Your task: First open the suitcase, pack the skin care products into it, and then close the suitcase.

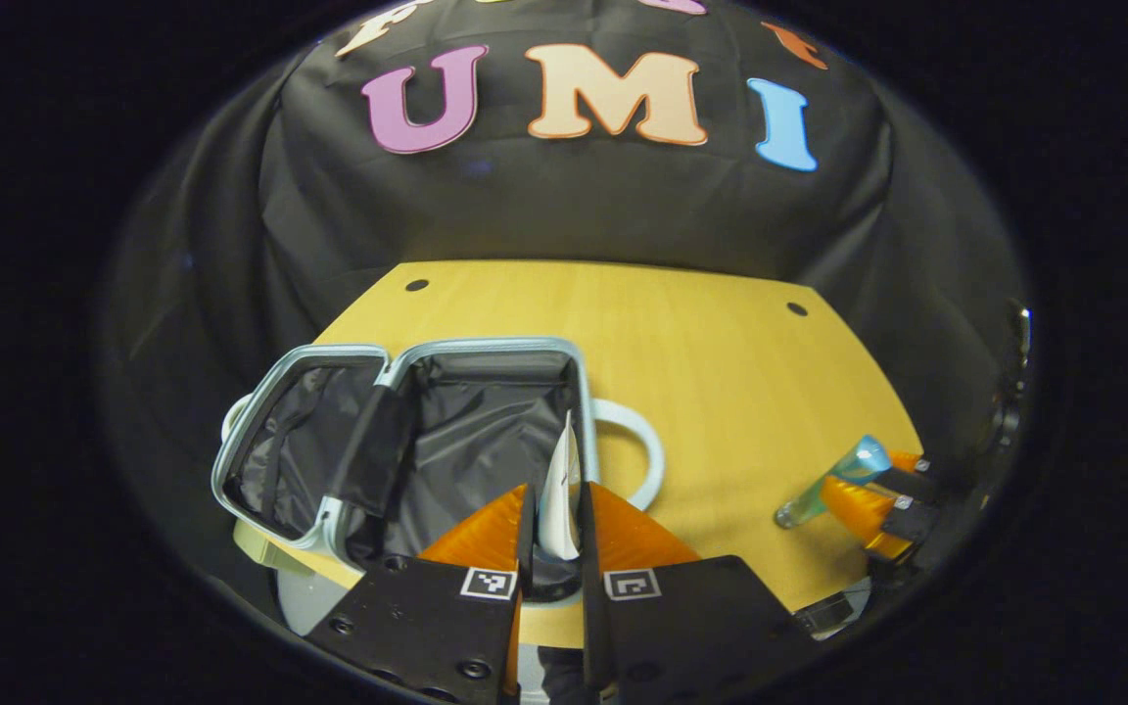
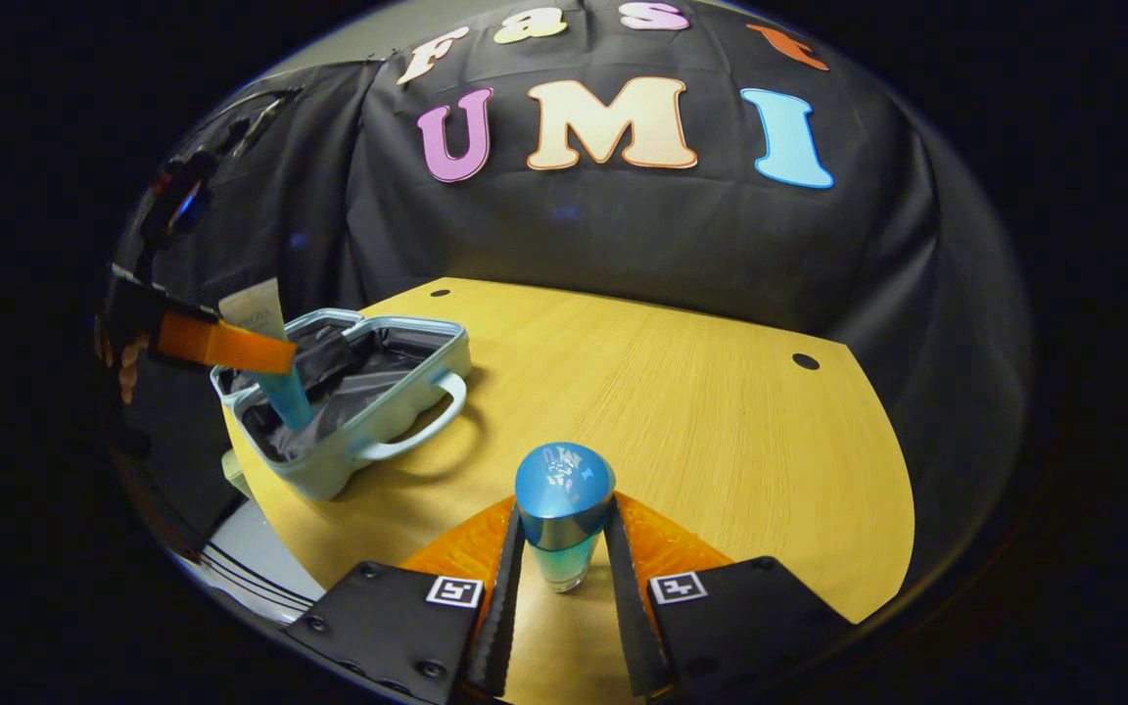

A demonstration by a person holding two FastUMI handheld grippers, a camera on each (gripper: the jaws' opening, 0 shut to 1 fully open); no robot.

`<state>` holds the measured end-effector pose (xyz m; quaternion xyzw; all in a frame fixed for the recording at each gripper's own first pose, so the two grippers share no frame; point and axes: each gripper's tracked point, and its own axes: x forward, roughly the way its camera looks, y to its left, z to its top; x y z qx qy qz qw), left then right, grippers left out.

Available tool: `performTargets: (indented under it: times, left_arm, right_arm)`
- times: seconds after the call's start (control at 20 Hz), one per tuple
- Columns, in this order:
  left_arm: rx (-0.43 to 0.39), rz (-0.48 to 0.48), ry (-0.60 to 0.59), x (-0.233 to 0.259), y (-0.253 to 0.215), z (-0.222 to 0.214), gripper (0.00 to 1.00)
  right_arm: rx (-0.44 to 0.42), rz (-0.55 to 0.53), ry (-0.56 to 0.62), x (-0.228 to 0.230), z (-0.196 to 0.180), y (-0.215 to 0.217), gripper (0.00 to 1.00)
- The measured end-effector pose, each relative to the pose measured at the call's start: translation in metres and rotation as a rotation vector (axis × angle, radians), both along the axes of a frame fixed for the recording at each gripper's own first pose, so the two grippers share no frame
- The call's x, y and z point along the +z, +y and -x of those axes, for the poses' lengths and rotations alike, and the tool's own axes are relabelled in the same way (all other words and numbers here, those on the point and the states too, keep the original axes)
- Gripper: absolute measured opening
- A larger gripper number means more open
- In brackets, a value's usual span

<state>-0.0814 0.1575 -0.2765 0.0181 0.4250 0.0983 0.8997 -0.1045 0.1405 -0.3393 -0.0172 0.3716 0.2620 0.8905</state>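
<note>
In the left gripper view the left tool has its fingers drawn close together, pinching a flat white tube upright over the near right part of the open pale-blue hard-shell suitcase, which lies at the near left of the yellow wooden surface. The right gripper view shows the right tool narrowed onto a clear bottle with a rounded blue cap, standing near the surface's near edge, though I cannot tell if it touches the wood. That view alone shows the tube's teal lower end reaching down into the suitcase's dark lining.
</note>
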Motion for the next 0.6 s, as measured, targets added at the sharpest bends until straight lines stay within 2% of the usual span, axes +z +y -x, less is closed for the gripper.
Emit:
performTargets:
  times: [0.1,0.15,0.25,0.45,0.5,0.55,0.6]
  left_arm:
    - [0.021,-0.013,0.059,-0.014,0.026,0.004,0.18]
    - [0.031,-0.017,0.078,-0.022,0.038,0.003,0.18]
    - [0.048,-0.006,0.129,-0.039,0.056,0.002,0.18]
    - [0.046,0.042,0.231,-0.072,0.075,0.004,0.18]
    - [0.046,0.054,0.258,-0.078,0.078,0.007,0.18]
    - [0.033,0.053,0.228,-0.076,0.081,-0.003,0.18]
    - [0.017,0.067,0.227,-0.077,0.081,-0.008,0.19]
  right_arm:
    - [-0.003,-0.039,0.016,0.018,0.001,0.019,0.46]
    - [0.001,-0.06,0.02,0.029,0.001,0.03,0.49]
    - [0.012,-0.108,0.045,0.048,0.001,0.054,0.47]
    - [0.019,-0.262,0.189,0.078,0.011,0.111,0.45]
    - [0.023,-0.288,0.224,0.082,0.015,0.125,0.47]
    - [0.031,-0.298,0.243,0.081,0.018,0.138,0.45]
    - [0.053,-0.287,0.253,0.079,0.022,0.148,0.47]
